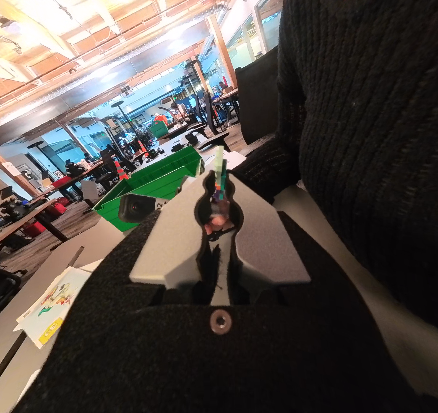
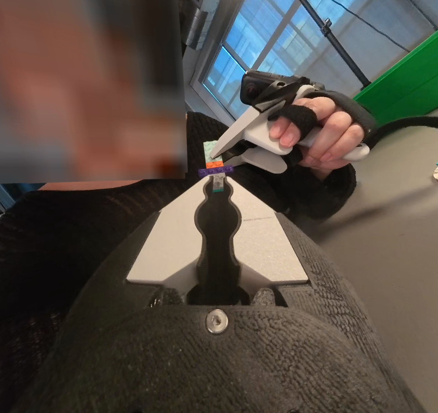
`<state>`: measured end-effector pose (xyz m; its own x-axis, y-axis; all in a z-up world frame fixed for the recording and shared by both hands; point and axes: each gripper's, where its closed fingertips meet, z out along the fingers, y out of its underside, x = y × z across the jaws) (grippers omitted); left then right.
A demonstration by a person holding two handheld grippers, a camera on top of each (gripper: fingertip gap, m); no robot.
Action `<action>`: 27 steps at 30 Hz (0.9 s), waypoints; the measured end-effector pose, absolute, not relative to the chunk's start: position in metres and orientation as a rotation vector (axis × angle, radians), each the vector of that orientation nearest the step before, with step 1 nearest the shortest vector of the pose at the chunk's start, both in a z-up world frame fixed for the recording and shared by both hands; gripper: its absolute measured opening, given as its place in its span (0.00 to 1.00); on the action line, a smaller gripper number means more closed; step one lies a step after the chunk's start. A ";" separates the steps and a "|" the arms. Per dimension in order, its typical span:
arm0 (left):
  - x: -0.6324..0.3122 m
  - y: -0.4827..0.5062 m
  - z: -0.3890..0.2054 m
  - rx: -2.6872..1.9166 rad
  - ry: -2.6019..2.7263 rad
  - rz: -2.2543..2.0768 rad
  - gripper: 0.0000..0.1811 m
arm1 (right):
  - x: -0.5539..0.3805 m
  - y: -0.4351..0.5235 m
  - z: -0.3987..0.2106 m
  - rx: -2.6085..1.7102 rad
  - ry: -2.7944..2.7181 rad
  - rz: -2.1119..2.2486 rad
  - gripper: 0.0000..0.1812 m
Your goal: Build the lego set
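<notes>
Holding one small lego build (image 2: 214, 164) up over grey desk (image 2: 379, 223), both claws on it. Right claw (image 2: 218, 180) nearly closed, pinching grey-teal bottom end. Left claw (image 2: 219, 156) clamped on mint plate at top. Orange and purple plates between. One green bin (image 1: 151, 183), one instruction booklet (image 1: 47, 306) on desk.

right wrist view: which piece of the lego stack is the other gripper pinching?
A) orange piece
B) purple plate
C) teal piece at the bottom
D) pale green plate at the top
D. In the right wrist view the left gripper closes its fingertips on the pale green plate, above the orange piece and purple plate; the right gripper holds the lower end near the teal piece.
</notes>
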<state>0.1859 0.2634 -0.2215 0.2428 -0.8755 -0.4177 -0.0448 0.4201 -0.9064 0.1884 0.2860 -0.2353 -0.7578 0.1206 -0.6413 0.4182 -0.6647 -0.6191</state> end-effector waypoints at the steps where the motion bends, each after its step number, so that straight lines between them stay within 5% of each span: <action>1: 0.186 0.263 -0.222 -0.988 1.198 -0.717 0.03 | 0.190 0.284 -0.235 0.990 1.199 -2.518 0.03; 13: 0.183 0.275 -0.228 -1.050 1.147 -0.660 0.04 | 0.189 0.288 -0.238 1.076 1.433 -2.584 0.01; 21: 0.142 0.324 -0.240 -1.295 0.874 -0.498 0.34 | 0.174 0.335 -0.259 1.651 1.945 -2.556 0.00; 27: 0.098 0.345 -0.249 -1.406 0.658 -0.408 0.31 | 0.197 0.396 -0.337 2.290 2.661 -1.511 0.00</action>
<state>0.0981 0.3446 -0.2489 0.7595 -0.6253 -0.1794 -0.1172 0.1397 -0.9832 0.1975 0.3963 -0.3372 -0.1394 0.9901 0.0172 0.4927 0.0844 -0.8661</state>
